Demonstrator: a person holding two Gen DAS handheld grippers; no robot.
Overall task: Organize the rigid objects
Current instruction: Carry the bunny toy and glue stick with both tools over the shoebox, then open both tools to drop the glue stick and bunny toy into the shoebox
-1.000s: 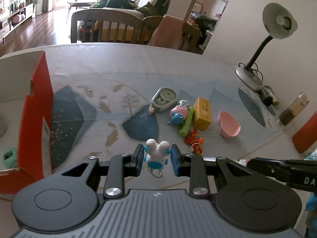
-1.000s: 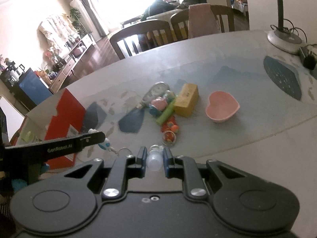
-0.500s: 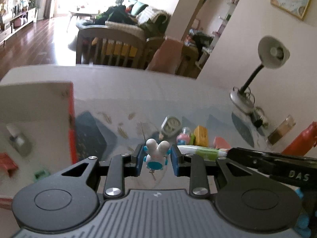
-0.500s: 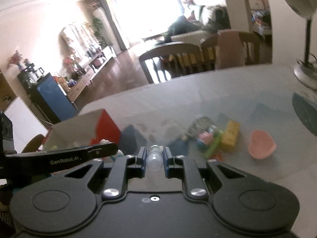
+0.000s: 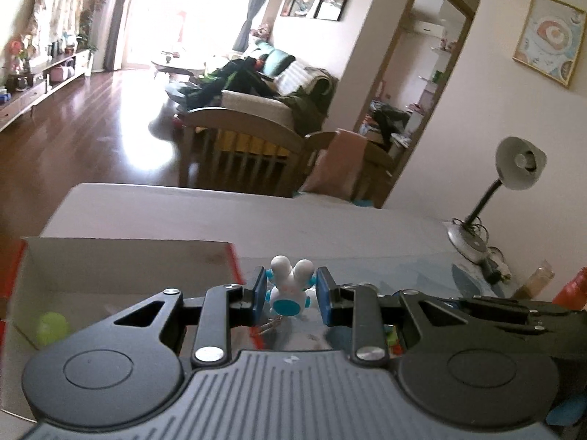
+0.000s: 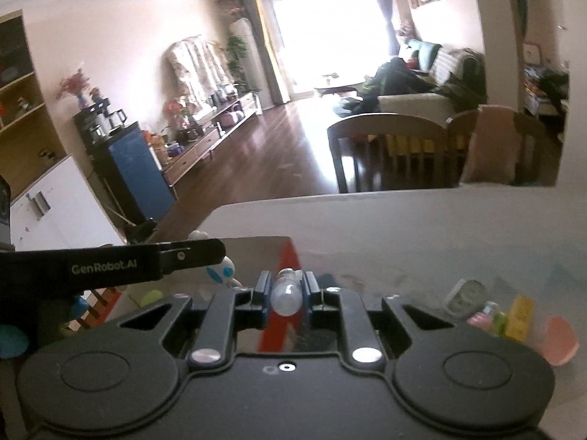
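White lettering: "GenRobot.AI" ran along the left tool's arm at the left of the right wrist view.
Left tool [image 5: 290, 290]: clamped on a white-and-blue toy figure [image 5: 290, 289], lower centre.
Right tool [image 6: 287, 292]: clamped on a small bulb [image 6: 286, 295].
Box [image 5: 121, 256]: red-edged cardboard, lower left; a green object [image 5: 53, 328] inside, rest hidden by the tool.
Table [image 6: 422, 227]: blurred leftover toys [image 6: 513, 317] at lower right.
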